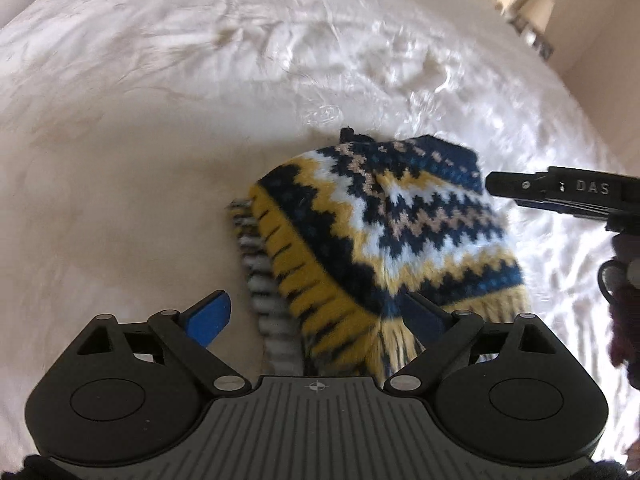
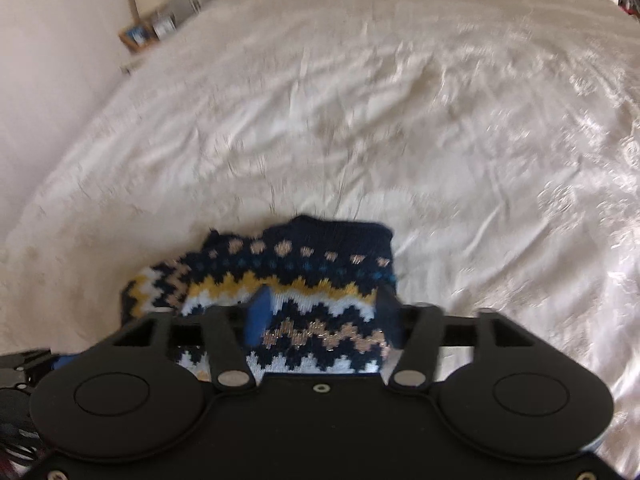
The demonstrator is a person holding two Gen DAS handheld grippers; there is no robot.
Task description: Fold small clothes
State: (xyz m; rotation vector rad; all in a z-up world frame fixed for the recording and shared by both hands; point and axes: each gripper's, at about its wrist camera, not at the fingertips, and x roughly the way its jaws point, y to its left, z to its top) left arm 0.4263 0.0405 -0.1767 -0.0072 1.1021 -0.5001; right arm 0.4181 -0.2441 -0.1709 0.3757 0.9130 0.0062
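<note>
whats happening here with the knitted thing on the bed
A person is working on a small patterned knit sweater lying on a white bedspread, with tongs in each hand. The left tongs are open at its yellow fringed hem, fingers apart and gripping nothing. The right tongs are also open, straddling the navy zigzag part of the knit. The sweater already looks bunched or partly folded, with a grey striped layer showing underneath. Both views are motion-blurred.

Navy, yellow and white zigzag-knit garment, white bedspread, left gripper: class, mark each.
navy, yellow and white zigzag-knit garment (image 1: pixel 384 220), left wrist view, patterned middle.
white bedspread (image 2: pixel 400 100), right wrist view, bare wrinkled area.
left gripper (image 1: pixel 320 316), left wrist view, midway between fingertips.
</note>
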